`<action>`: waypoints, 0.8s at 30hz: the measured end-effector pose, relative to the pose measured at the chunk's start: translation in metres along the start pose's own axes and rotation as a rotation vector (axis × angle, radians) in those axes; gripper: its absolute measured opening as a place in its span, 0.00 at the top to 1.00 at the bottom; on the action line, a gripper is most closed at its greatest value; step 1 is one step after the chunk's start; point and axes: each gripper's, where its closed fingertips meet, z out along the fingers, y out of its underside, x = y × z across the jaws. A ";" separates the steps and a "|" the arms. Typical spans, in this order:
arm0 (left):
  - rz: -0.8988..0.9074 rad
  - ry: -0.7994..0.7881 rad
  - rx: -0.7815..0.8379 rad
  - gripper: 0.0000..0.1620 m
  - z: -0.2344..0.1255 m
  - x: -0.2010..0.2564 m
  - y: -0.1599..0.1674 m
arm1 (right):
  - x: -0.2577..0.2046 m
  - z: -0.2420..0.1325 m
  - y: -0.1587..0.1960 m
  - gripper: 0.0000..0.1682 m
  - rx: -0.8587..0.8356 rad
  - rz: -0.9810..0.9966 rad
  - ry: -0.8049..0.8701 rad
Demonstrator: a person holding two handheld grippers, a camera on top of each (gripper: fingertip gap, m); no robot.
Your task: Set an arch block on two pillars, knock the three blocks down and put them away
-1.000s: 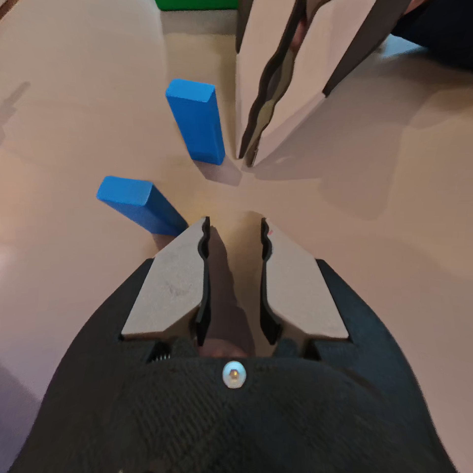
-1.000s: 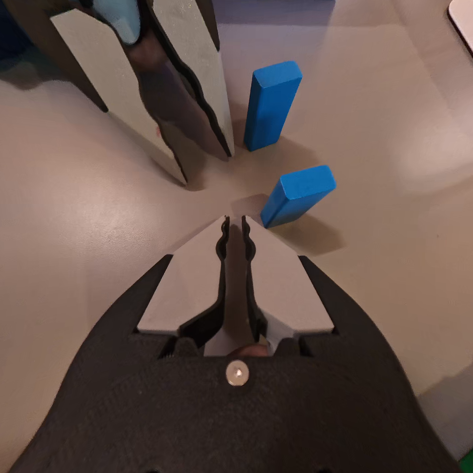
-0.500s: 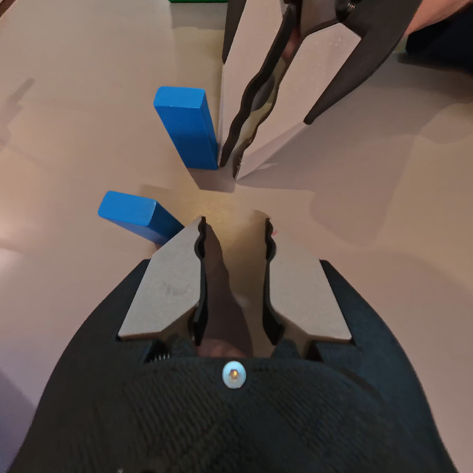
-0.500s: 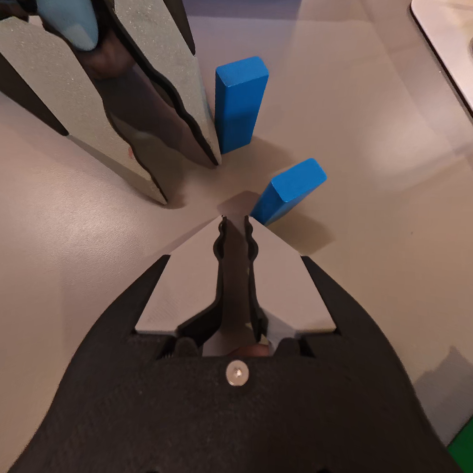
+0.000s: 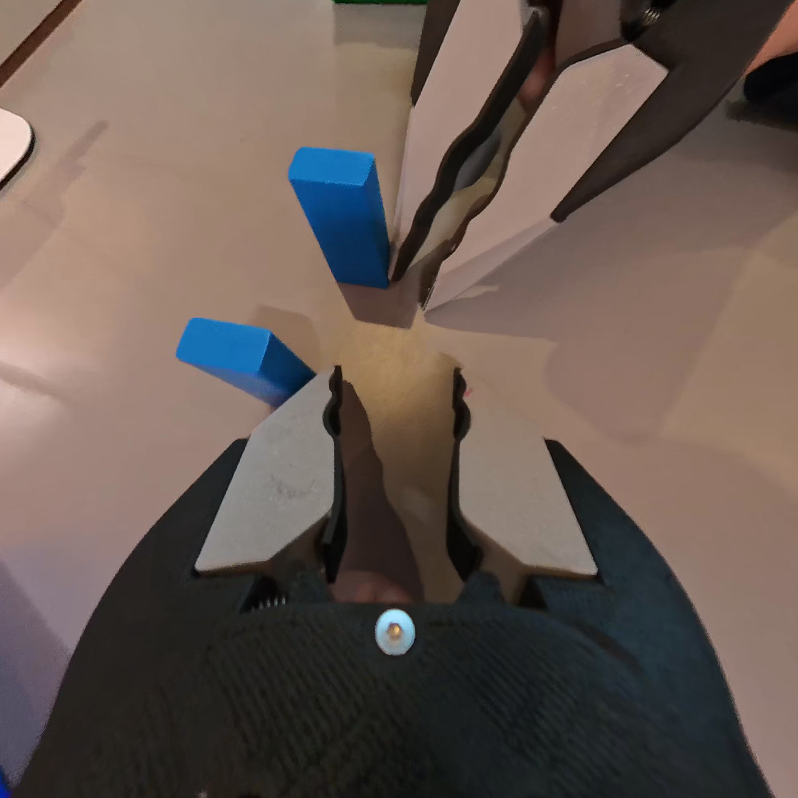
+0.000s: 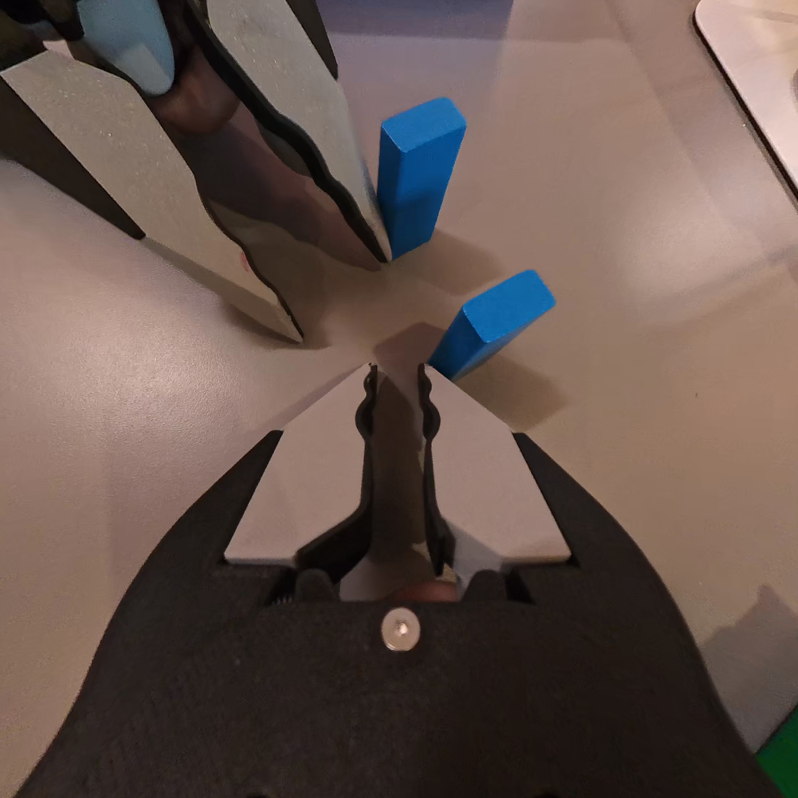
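Two blue pillar blocks stand upright on the beige table. My left gripper (image 5: pixel 397 375) points down at the table, open and empty. One pillar (image 5: pixel 242 358) stands right beside its left finger. My right gripper (image 6: pixel 397 367) faces it, empty, its jaws a narrow gap apart. The other pillar (image 6: pixel 488 324) stands beside its right fingertip. In the right wrist view the left gripper (image 6: pixel 341 298) reaches down next to the first pillar (image 6: pixel 416 181). In the left wrist view the right gripper (image 5: pixel 410 289) stands against the second pillar (image 5: pixel 341 216). No arch block is in view.
A white tray with a dark rim (image 6: pixel 755 86) lies beyond the pillars, also at the left edge of the left wrist view (image 5: pixel 13 147). A green thing (image 6: pixel 777 773) shows at the table's side. The table's edge (image 5: pixel 34 39) runs at the far left. Only a small space, under 4 cm, lies between the two pairs of fingers.
Both grippers have drifted closer to the pillars, each now with a finger beside one. The jaws of both have spread a little wider. The pillars have not moved.
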 end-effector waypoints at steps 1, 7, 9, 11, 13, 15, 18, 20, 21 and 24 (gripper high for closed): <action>-0.003 -0.003 0.000 0.69 -0.002 -0.001 0.002 | 0.000 0.000 0.000 0.90 0.000 -0.002 -0.001; -0.012 -0.003 -0.004 0.69 -0.012 -0.001 0.011 | -0.001 -0.003 -0.001 0.89 0.009 -0.002 -0.007; -0.005 -0.012 0.013 0.69 -0.016 0.000 0.010 | -0.001 -0.003 -0.002 0.89 0.010 0.003 -0.011; 0.022 -0.052 0.053 0.69 -0.022 -0.001 0.004 | -0.002 -0.003 -0.002 0.89 0.008 -0.002 -0.012; 0.031 -0.134 0.099 0.69 -0.031 -0.009 -0.003 | -0.003 -0.003 -0.001 0.89 0.004 -0.009 -0.012; -0.005 -0.219 0.110 0.65 -0.038 -0.023 -0.005 | -0.004 -0.003 0.000 0.89 0.002 -0.011 -0.014; -0.149 -0.310 0.113 0.53 -0.043 -0.045 -0.006 | -0.004 -0.003 -0.001 0.89 0.004 -0.010 -0.015; -0.264 -0.336 0.147 0.51 -0.042 -0.055 -0.010 | -0.004 -0.004 -0.001 0.89 0.006 -0.010 -0.014; -0.315 -0.349 0.156 0.49 -0.040 -0.060 -0.011 | -0.004 -0.004 -0.002 0.89 0.008 -0.010 -0.013; -0.416 -0.371 0.157 0.47 -0.031 -0.066 -0.012 | -0.004 -0.006 -0.002 0.89 0.015 -0.006 -0.012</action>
